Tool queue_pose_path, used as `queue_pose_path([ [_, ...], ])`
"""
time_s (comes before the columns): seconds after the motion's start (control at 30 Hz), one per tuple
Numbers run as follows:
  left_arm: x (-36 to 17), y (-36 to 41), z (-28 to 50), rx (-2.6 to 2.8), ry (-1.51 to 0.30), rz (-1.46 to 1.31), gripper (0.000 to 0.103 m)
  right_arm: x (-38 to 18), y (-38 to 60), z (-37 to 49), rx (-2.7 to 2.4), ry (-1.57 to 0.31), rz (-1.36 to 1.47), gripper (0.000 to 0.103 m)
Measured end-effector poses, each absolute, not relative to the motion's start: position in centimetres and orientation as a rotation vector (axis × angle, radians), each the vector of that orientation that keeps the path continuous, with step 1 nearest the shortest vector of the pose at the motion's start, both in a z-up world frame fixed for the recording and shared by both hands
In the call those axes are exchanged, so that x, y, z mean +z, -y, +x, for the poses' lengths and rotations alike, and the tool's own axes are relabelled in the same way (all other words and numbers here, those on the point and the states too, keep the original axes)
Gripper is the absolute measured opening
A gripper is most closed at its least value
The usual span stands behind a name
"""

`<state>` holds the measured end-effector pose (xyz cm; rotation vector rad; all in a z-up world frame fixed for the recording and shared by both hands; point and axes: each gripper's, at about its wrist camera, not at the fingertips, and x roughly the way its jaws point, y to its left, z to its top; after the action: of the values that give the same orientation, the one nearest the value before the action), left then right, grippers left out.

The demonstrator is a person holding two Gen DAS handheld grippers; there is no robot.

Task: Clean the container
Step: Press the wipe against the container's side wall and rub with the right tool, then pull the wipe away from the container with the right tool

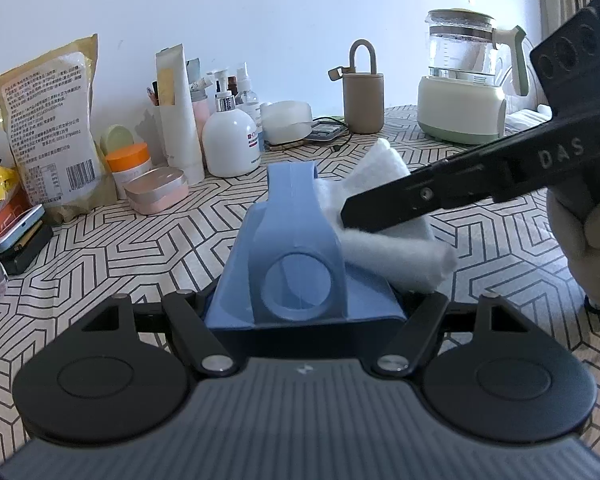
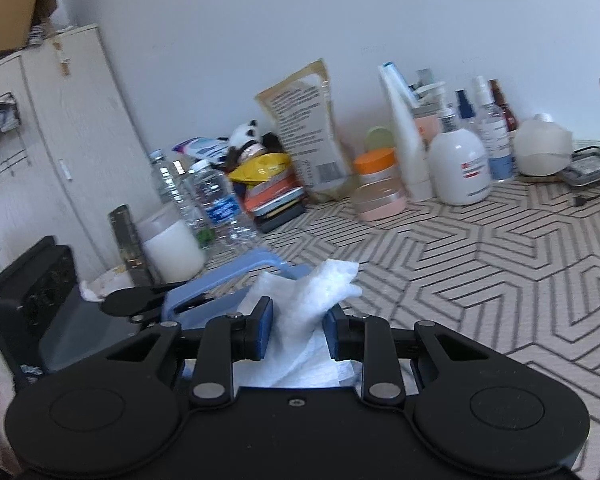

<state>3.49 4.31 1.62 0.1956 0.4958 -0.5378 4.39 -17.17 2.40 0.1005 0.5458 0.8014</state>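
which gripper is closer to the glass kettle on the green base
Right. The right gripper, holding the white cloth, lies just before the kettle; the left gripper grips the blue container farther back.

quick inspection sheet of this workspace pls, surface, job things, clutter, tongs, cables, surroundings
surface: table under a black-and-white patterned cover.
job's things: blue container held in front of the left camera; white cloth pressed against its side.
clutter: bottles, a food pouch, jars and tins along the wall; kettle and tan canister at the back.
tongs: left tongs shut on the container; right tongs shut on the cloth.
cables: a dark cable lies by the canister.
surroundings: pale wall; cabinet with a cardboard box on top.
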Motion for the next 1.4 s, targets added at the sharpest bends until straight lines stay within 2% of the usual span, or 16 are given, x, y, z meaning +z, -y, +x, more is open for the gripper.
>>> queue_pose_path([
  [1.4, 1.7, -3.8, 3.2, -0.527, -0.492, 0.223, 0.074, 1.8, 17.9, 5.3, 0.591, -0.577, 0.014, 0.033],
])
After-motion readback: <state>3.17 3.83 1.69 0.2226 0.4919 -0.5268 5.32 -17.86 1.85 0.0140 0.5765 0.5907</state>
